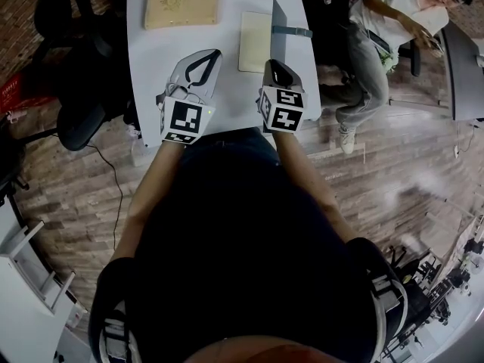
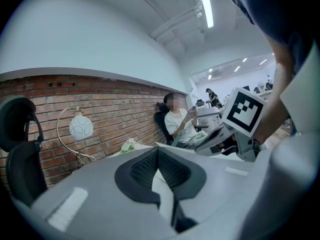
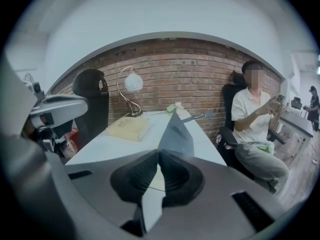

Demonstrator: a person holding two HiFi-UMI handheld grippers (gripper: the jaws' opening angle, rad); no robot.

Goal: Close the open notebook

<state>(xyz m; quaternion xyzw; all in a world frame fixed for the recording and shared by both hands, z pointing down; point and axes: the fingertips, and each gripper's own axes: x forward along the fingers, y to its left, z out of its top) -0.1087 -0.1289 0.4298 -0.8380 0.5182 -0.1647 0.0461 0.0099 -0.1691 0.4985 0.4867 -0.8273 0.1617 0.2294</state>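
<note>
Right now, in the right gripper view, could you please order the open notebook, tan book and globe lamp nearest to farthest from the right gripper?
1. open notebook: raised cover straight ahead, closest.
2. tan book: ahead, to the left.
3. globe lamp: farthest back, left of centre.

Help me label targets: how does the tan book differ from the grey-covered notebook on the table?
The tan book lies shut and flat; the notebook is open, its grey cover raised steeply over a flat cream page. The tan book sits farther back on the white table, to the left; the notebook nearer, to the right. The notebook has a grey strap sticking out sideways; the tan book shows none. Both rest on that table.
</note>
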